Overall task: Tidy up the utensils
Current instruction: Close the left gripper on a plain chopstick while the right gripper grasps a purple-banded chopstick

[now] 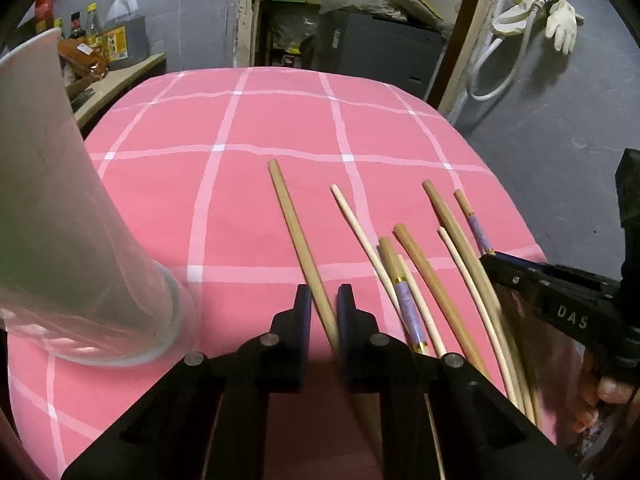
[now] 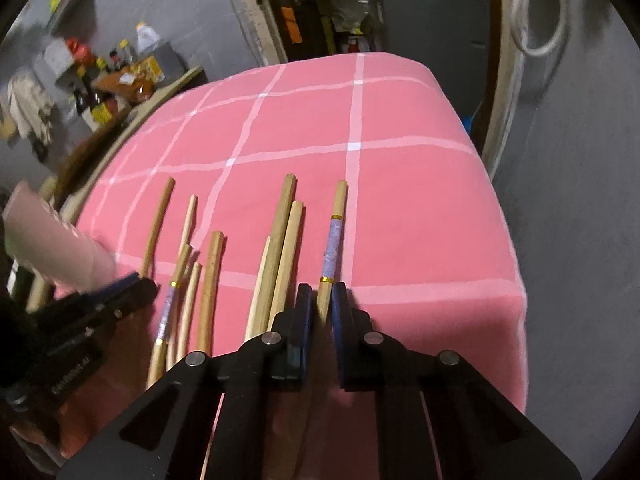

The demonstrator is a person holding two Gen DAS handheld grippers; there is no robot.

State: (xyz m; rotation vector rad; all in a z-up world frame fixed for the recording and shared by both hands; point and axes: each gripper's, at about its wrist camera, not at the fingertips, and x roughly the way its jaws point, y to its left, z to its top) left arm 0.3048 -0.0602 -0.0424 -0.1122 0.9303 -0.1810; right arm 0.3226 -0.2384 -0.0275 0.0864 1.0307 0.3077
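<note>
- Currently grips one plain wooden chopstick (image 1: 296, 232) in the left gripper (image 1: 324, 294), jaws closed on its near part, far end pointing away over the pink checked cloth (image 1: 248, 120).
- Likewise holds a chopstick with a purple band (image 2: 334, 240) in the right gripper (image 2: 322, 292), clamped just nearer than the lower gold ring.
- Leaves the other chopsticks (image 1: 432, 276) loose on the cloth between the two grippers, some touching or crossing.
- Judging the handling: probably very light, stiff and thin, with smooth round wood that can roll or twist between flat pads.
- Better to hold near the middle than near one end, so the long free part does not swing down. A firm but not hard squeeze is probably enough, with little risk of breaking.
- Shows a tall clear cup (image 1: 60, 200) close on the left of the left gripper, likely the place for the sticks. Looks light and narrow at the foot, so easy to tip with a push on the wall.
- Has open cloth ahead of both grippers, good room for lifting and turning.
- Has the cloth's edge near on the right of the right gripper, where a dropped stick can roll off.
- Needs care between the grippers, since the two stand close together.
</note>
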